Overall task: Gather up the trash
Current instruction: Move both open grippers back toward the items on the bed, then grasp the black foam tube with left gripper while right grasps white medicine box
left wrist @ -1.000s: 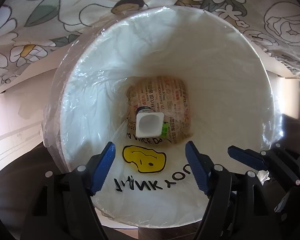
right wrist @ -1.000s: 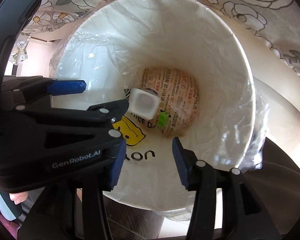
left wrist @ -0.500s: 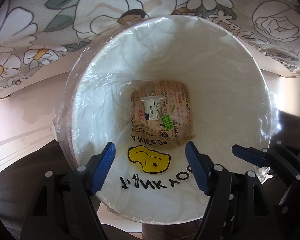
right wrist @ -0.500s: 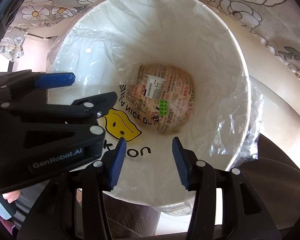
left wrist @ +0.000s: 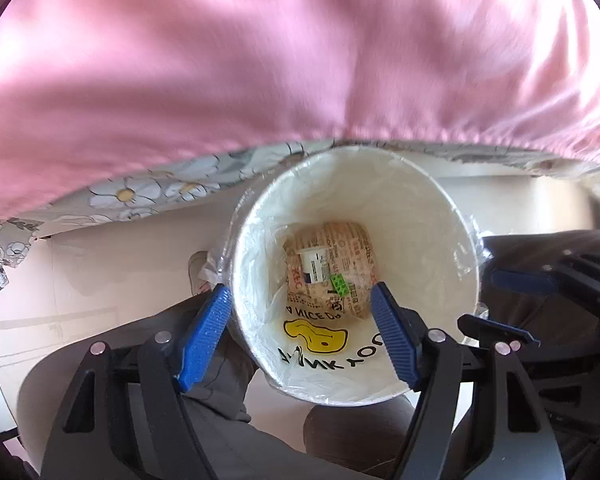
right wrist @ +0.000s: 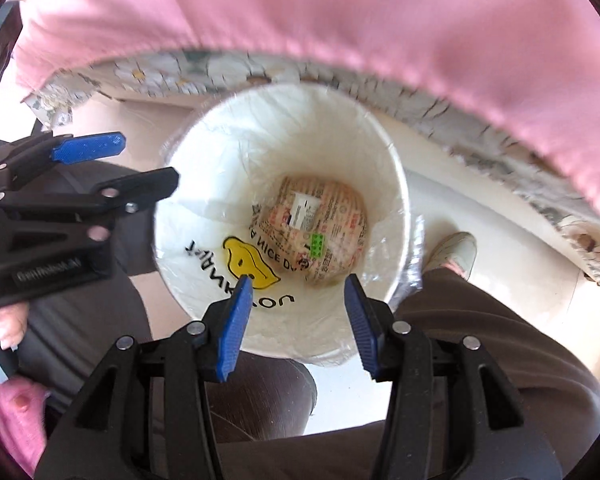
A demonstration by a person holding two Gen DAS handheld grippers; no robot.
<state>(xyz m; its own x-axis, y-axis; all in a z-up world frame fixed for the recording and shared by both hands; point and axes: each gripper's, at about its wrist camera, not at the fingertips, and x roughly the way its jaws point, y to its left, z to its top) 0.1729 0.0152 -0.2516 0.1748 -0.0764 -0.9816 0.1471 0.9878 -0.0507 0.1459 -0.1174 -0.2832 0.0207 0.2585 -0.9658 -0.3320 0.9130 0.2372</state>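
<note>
Open bin mouth below; pink fabric overhanging its far rim.

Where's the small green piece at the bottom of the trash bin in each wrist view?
Left wrist: green piece lies right of centre, low in the white trash bin, on the printed paper wrapper.
Right wrist: green piece sits near centre, at the bin's bottom, on the same wrapper.
Shared landmark: yellow smiley print on the bin liner, below and left of the piece in both views.
</note>
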